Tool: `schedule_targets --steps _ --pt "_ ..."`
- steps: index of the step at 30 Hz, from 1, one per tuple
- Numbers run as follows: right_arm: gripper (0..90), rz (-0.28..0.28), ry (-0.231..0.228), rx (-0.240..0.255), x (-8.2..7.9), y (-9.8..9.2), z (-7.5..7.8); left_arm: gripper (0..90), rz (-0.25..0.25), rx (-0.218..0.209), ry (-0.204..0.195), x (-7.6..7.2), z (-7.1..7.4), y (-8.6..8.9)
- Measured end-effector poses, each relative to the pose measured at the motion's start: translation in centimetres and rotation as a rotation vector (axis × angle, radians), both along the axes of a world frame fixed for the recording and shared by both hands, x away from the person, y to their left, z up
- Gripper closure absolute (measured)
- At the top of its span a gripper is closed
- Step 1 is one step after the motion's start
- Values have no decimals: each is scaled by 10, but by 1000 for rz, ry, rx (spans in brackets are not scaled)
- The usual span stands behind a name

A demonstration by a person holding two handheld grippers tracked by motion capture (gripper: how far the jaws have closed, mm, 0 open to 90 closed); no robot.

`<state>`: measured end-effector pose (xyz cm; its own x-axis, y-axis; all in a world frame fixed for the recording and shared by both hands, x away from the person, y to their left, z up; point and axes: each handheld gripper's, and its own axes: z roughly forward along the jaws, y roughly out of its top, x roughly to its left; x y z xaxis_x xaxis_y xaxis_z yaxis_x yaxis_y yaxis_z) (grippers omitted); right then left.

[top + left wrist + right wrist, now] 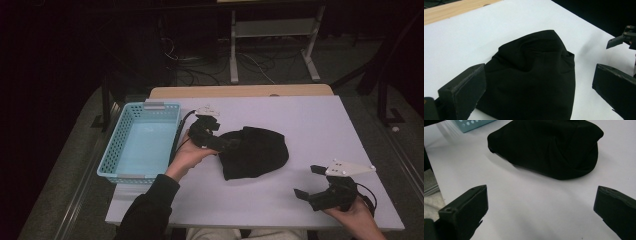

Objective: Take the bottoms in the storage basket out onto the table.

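- black cloth [255,151] is lying bunched in a rounded heap near the middle of the white table [310,120], just right of the basket; folds are hard to read, dark on dark, so I can't tell what kind of garment it is.
- left gripper [226,145] is sitting at the cloth's left edge, jaws spread wide; in the left gripper view the cloth [534,75] is lying between and ahead of the two jaws, its near edge cut off by the frame bottom. Can't tell whether the jaw tips are touching the fabric, black against black in the high view.
- right gripper [307,181] is hovering at the near right part of the table, well apart from the cloth, jaws gaping and holding nothing; right gripper view is showing bare table between its jaws and the cloth [549,147] farther off.
- light blue basket [120,145] is standing at the table's left edge; a corner of it [471,124] is cut off at the top of the right gripper view.
- room beyond the table is dark, only cables and a metal stand [272,30] dimly readable on the floor.
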<state>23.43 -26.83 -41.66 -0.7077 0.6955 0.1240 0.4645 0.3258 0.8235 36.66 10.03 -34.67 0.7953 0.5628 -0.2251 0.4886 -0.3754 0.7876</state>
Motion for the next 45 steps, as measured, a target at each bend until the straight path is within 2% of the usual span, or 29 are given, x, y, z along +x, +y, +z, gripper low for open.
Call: schedule_targets --steps 11,21,30,34,42,45 --pt "0 1 1 0 0 0 0 0 32 -23 -19 -11 4 24" --pt "0 1 3 0 0 0 0 0 36 -8 -58 -25 7 39" --pt "0 2 4 -2 0 1 -1 0 65 -10 -63 -37 -2 59" --pt "0 1 6 -4 1 1 -1 0 76 -41 -54 -41 -6 68" --pt "0 2 7 -5 1 2 -1 0 95 -31 -81 -50 -6 82" --pt "0 2 10 -5 1 2 -1 0 99 -40 -81 -56 -8 86"
